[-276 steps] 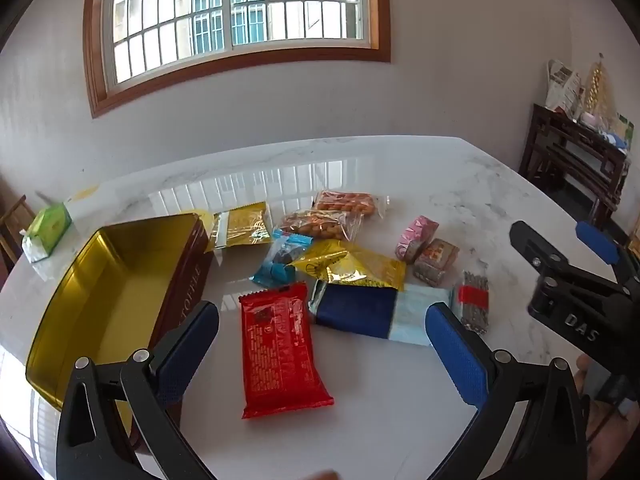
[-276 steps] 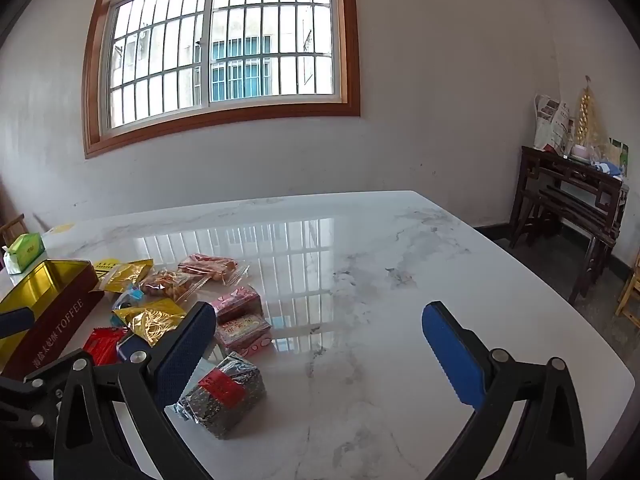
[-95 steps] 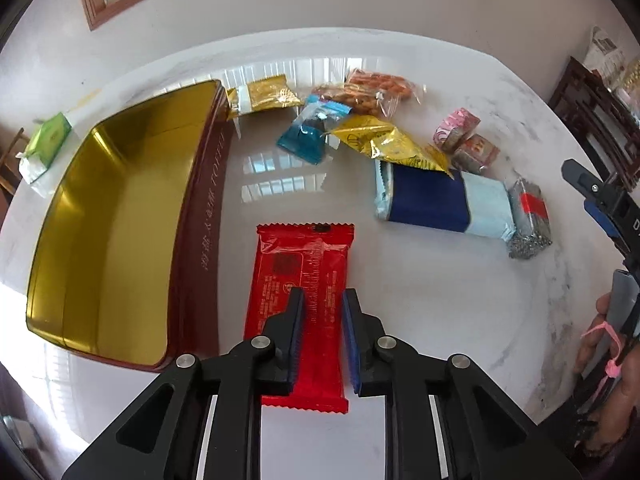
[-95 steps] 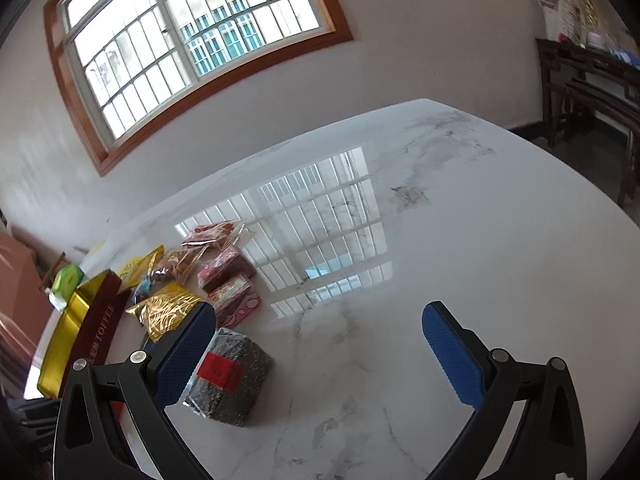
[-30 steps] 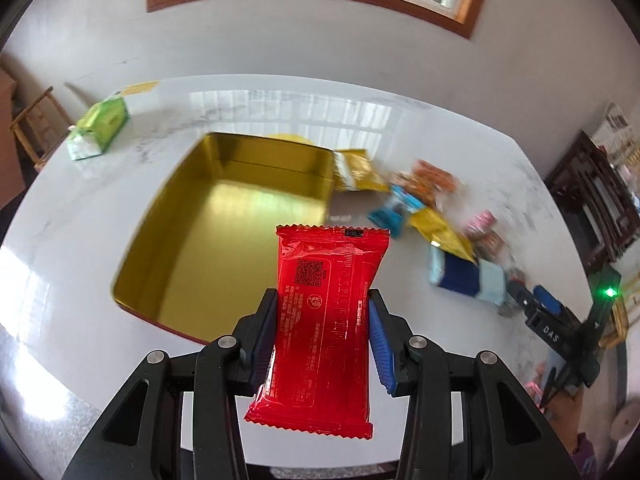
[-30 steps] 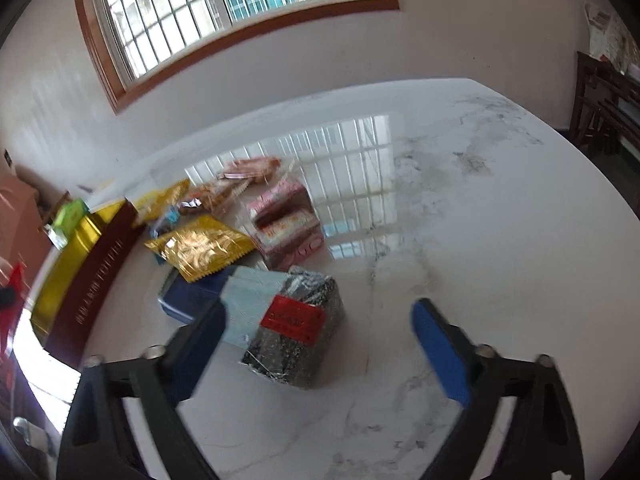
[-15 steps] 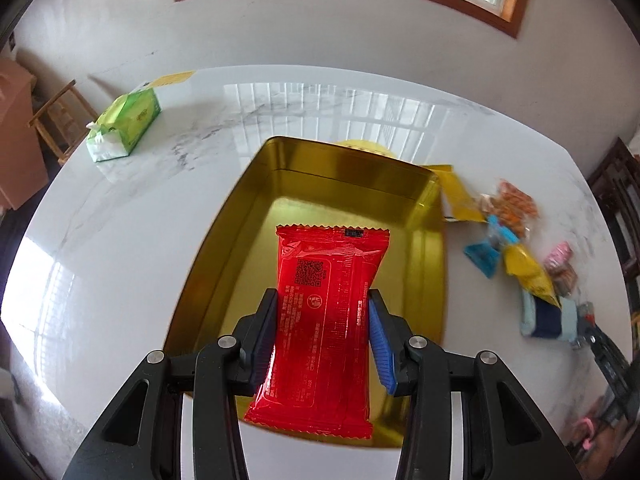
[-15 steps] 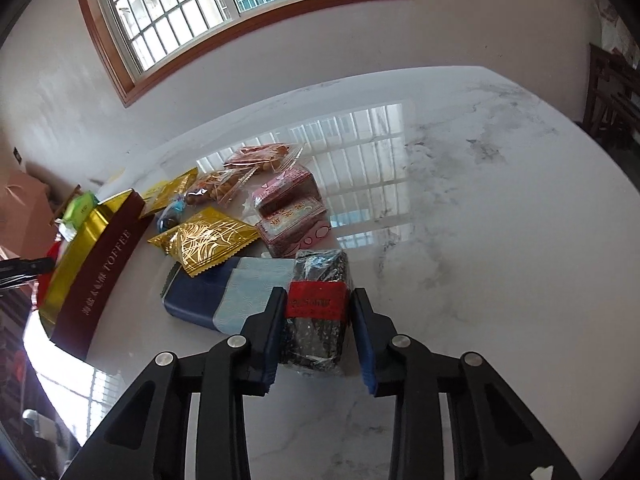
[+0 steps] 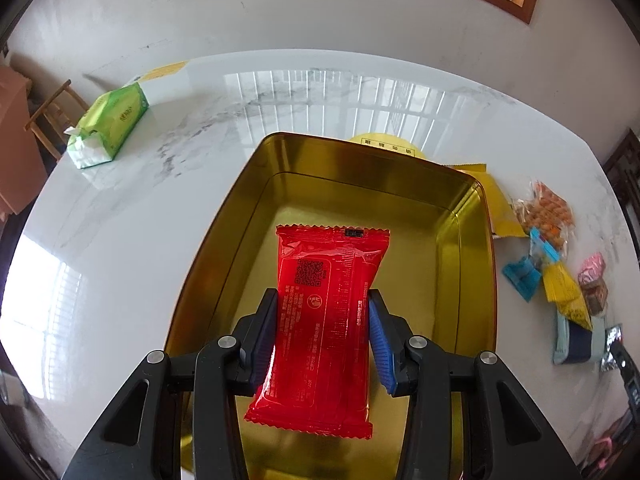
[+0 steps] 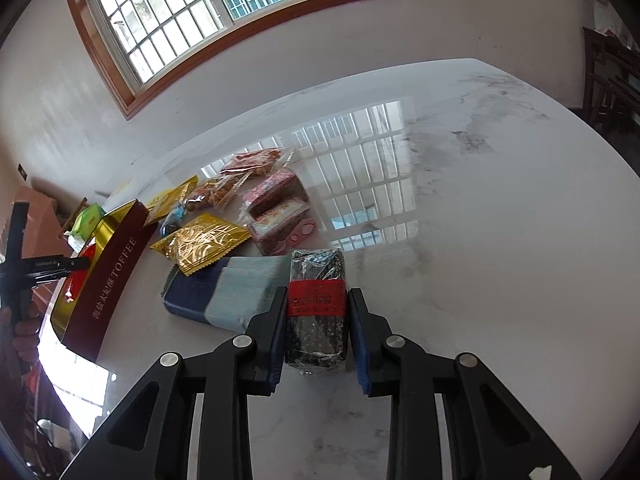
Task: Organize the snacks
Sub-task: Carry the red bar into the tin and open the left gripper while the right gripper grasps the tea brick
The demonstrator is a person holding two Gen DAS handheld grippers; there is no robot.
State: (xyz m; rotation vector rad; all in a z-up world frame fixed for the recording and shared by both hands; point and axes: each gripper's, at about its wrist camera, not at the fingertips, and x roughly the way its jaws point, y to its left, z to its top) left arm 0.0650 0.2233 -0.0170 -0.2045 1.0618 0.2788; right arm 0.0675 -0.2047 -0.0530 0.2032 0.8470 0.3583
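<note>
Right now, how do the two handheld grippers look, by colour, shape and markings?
Both look alike. The left gripper and the right gripper have black angular plastic frames with triangular cut-outs and round silver screws at the joints. The ribbed finger pads are blue. No cables or sleeves show, and the small white lettering is unreadable.

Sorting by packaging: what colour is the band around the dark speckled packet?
Red, wrapped around the dark speckled packet; the right wrist view shows it best.
</note>
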